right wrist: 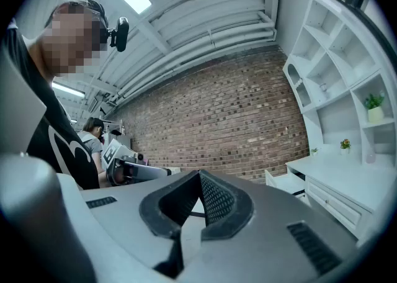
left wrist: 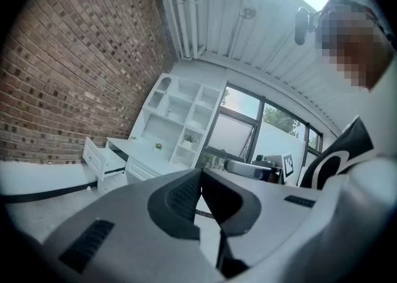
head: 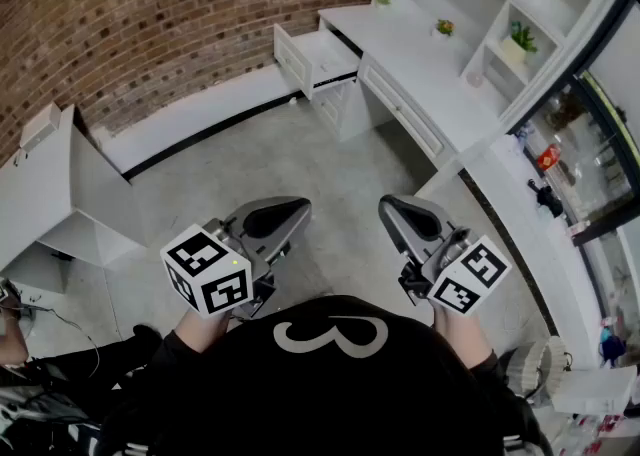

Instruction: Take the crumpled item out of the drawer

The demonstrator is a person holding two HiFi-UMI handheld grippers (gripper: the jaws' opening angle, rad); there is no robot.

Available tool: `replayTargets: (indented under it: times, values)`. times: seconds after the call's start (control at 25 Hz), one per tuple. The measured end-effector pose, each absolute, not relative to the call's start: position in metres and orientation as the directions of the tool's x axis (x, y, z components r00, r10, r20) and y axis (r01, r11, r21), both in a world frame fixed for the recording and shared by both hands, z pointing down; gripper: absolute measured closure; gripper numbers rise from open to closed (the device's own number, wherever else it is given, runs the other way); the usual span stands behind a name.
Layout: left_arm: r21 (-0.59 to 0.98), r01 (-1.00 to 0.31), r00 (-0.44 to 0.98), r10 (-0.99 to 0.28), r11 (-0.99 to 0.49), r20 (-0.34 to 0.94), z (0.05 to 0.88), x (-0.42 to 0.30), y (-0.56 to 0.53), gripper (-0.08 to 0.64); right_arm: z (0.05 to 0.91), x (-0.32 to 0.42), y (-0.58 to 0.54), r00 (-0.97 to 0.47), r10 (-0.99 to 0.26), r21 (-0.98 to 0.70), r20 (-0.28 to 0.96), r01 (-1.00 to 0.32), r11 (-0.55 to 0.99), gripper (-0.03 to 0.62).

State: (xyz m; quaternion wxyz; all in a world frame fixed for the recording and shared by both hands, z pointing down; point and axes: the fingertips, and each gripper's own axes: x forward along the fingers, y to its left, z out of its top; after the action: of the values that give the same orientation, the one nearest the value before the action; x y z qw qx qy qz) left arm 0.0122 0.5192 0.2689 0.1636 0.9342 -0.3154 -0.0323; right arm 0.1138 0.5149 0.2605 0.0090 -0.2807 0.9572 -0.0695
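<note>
Head view shows the task not begun: left gripper [head: 287,214] and right gripper [head: 398,212], both closed and empty, are held well apart from the open drawer [head: 318,56] at twelve o'clock.

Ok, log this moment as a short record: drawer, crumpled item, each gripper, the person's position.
drawer: pulled open, at the near end of the white desk
crumpled item: not visible in any view
left gripper: shut, empty, held level
right gripper: shut, empty, held level
person: standing across the floor from the desk, touching nothing
</note>
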Motion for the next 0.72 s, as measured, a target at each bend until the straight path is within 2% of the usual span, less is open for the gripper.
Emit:
replayTargets:
  times: [0.72]
  values:
    - [0.301,-0.620,0.764,-0.645,-0.725,0.023,0.256,-0.007,0.551,0.557,0.244,0.107,0.534,-0.826,-0.563,-0.041,0.011,-0.563,0.825,0.569]
